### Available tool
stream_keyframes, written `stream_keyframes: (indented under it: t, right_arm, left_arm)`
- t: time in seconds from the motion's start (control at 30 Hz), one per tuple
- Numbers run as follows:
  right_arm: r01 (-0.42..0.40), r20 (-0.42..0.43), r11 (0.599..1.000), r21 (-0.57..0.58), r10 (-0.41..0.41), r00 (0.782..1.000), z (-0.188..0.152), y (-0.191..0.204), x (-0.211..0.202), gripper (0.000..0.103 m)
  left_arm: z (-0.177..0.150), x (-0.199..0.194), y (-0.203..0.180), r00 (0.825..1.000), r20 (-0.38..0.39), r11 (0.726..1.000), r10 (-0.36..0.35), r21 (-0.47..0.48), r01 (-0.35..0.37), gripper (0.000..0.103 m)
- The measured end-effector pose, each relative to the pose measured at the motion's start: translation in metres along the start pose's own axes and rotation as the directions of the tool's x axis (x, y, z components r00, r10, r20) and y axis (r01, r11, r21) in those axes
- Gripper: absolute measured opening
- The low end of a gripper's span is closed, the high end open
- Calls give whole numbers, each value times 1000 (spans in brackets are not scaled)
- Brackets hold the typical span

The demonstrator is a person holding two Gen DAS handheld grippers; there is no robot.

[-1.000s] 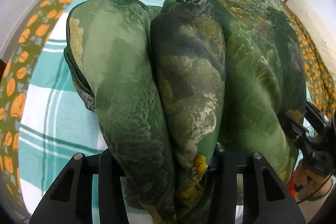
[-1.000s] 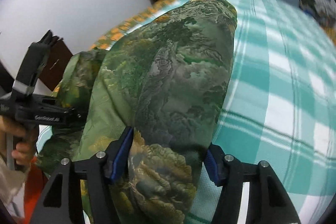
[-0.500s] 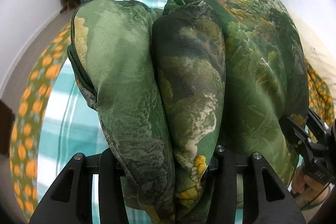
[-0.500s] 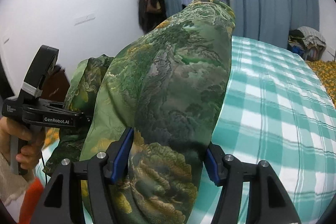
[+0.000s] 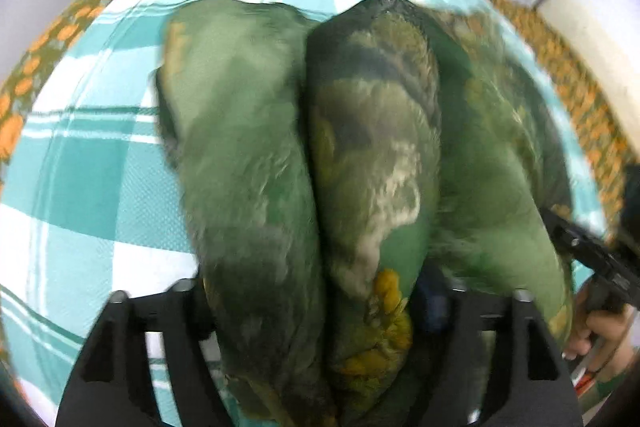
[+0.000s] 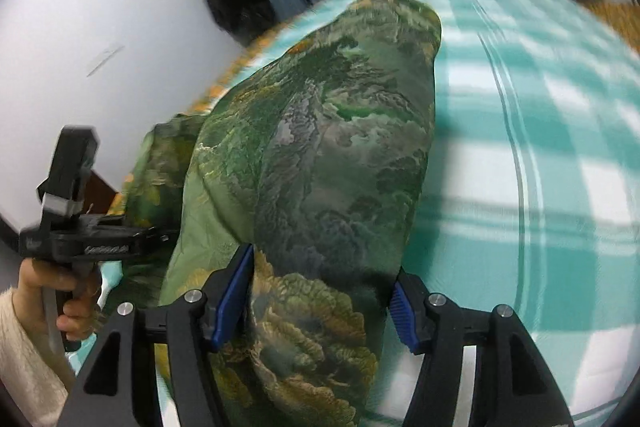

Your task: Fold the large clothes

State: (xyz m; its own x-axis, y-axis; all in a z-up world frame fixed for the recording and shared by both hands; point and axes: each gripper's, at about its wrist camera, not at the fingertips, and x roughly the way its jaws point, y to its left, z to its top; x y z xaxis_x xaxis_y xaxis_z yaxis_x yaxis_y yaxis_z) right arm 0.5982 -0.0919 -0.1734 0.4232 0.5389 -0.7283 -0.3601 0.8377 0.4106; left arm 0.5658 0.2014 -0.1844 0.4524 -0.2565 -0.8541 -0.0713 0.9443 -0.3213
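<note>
Teal checked bed (image 5: 92, 187) under us, wide free sheet ahead. Green garment (image 5: 304, 155) bunched between both claws. Left claw (image 5: 316, 311) jaws just opening, fabric between, released. Right claw (image 6: 320, 291) clenched on garment. We risk bundle sliding unevenly; orange border (image 5: 48, 39) marks bed edge.

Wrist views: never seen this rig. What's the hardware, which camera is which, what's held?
There is no robot. A person holds a two-finger tool in each hand, and each one carries a fisheye camera looking along its fingers. One picture comes from the left tool, the other from the right tool. Beneath is a teal checked bedspread. A bunched green printed garment runs through both tools. The right tool's pads clamp it. The left tool's jaws have just been opening, with the cloth between them.
</note>
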Motion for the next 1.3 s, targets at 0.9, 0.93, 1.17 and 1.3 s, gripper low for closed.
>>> stream_keyframes:
  t: [0.9, 0.93, 1.17, 1.3]
  right_arm:
    - [498, 490, 851, -168, -367, 791, -83, 93, -251, 82]
    - [490, 474, 854, -177, -362, 803, -83, 95, -254, 82]
    - [461, 479, 866, -194, -327, 815, -110, 127, -286, 82]
    - [483, 445, 853, -195, -362, 819, -126, 139, -286, 82]
  left_arm:
    - [-117, -220, -103, 776, 499, 901, 387, -25, -433, 102]
    - [-121, -226, -109, 763, 510, 895, 398, -33, -446, 102]
    - [-157, -257, -147, 716, 557, 875, 419, -37, -483, 102]
    - [-177, -267, -157, 749, 547, 899, 374, -17, -437, 102]
